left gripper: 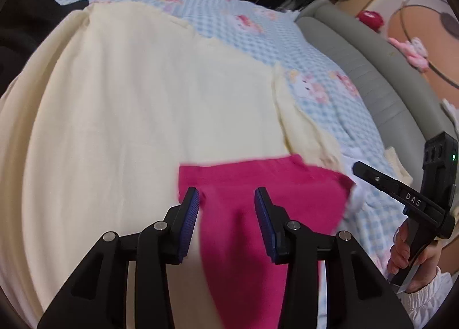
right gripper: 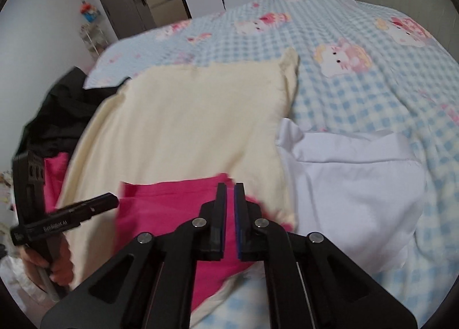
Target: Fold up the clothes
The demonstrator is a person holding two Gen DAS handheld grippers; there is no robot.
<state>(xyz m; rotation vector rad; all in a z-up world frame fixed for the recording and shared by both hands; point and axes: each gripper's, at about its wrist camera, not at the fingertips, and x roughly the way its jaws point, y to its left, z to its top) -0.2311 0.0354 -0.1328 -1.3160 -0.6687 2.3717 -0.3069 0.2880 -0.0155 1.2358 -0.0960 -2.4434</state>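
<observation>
Blue-checked bedding with cartoon cats (right gripper: 358, 116) carries a cream cloth sheet (left gripper: 143, 99), and on its near edge lies the bright pink fabric garment (left gripper: 258, 185). Left tool (left gripper: 226, 199) hovers spread wide over it, gripping nothing. Right tool (right gripper: 230, 194) is pinched near its corner; whether it holds cloth is unclear. Matching edges squarely would keep any fold neat. A white shirt (right gripper: 358, 179) lies rightmost.

A hot-pink garment (left gripper: 258, 185) lies on a plain pale-cream cloth (left gripper: 143, 113), which itself covers part of a bedspread (right gripper: 358, 105) checked in light blue and white and printed with pink-and-white cartoon cats. Just right of the cream cloth is a plain white garment (right gripper: 352, 185), and at its left edge a black one (right gripper: 57, 116). Both black grippers carry dark blue finger pads (left gripper: 189, 222).
</observation>
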